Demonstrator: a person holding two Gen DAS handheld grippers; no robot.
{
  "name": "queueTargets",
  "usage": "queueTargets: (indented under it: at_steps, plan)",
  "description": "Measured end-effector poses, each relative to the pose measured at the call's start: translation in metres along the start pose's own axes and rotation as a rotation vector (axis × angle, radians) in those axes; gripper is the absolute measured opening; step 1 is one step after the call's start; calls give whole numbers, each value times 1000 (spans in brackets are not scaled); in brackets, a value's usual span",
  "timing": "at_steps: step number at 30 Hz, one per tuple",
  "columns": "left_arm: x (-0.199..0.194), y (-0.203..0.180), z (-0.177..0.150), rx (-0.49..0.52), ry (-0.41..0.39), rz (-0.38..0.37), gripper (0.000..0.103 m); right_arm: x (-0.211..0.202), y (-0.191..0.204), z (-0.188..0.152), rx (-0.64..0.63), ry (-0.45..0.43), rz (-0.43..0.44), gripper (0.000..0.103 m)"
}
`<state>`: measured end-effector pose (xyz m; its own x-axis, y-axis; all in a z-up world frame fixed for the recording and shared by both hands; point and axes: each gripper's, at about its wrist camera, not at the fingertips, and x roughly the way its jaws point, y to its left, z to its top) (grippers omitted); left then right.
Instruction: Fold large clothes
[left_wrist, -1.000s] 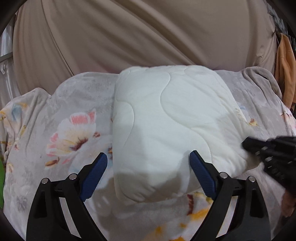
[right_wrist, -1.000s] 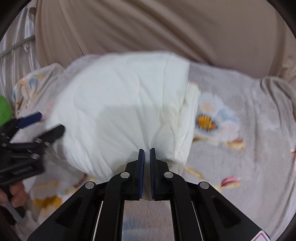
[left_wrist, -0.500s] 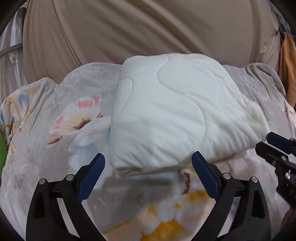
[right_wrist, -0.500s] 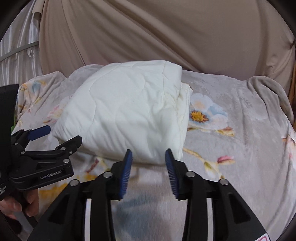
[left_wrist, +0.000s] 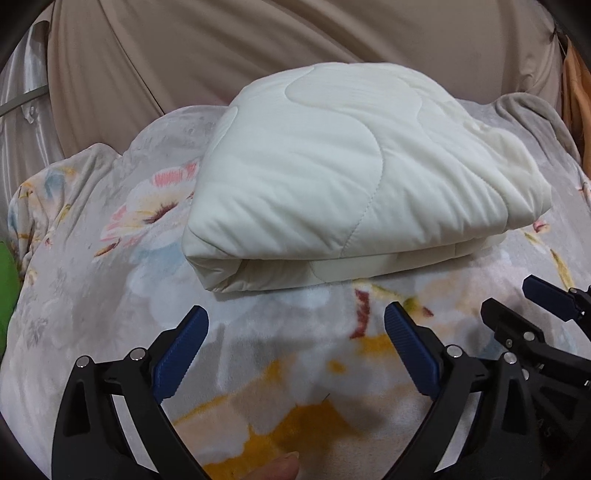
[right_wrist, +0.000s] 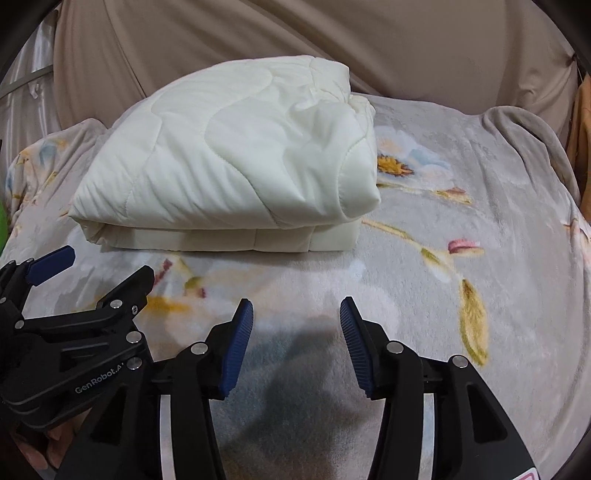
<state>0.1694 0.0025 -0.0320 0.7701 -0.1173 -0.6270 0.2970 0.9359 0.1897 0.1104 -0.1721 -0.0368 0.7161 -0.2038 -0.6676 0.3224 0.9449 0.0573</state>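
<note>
A cream quilted garment (left_wrist: 343, 177) lies folded into a thick rectangular bundle on the floral blanket; it also shows in the right wrist view (right_wrist: 236, 166). My left gripper (left_wrist: 295, 332) is open and empty, a short way in front of the bundle's near edge. My right gripper (right_wrist: 295, 332) is open and empty, in front of the bundle's right end. Each gripper shows in the other's view: the right one at the right edge (left_wrist: 517, 306), the left one at the left edge (right_wrist: 88, 277).
A grey floral blanket (right_wrist: 461, 229) covers the bed. A beige curtain (left_wrist: 295, 40) hangs behind. An orange cloth (left_wrist: 576, 96) hangs at far right, something green (left_wrist: 7, 280) sits at the left edge, and a pale metal rail (right_wrist: 26, 81) is at the left.
My right gripper opened and let go of the garment's corner. Both grippers pulled back toward me, leaving the folded bundle lying flat on the blanket.
</note>
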Motion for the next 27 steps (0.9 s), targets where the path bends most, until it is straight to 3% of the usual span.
queueTargets:
  at_steps: [10,27]
  plan:
    - [7,-1,-3,5,21,11,94,7,2,-2,2,25,-18,48]
    - [-8,0,-6,-3,-63,8,90,-8,7,-7,4,-52,-45,48]
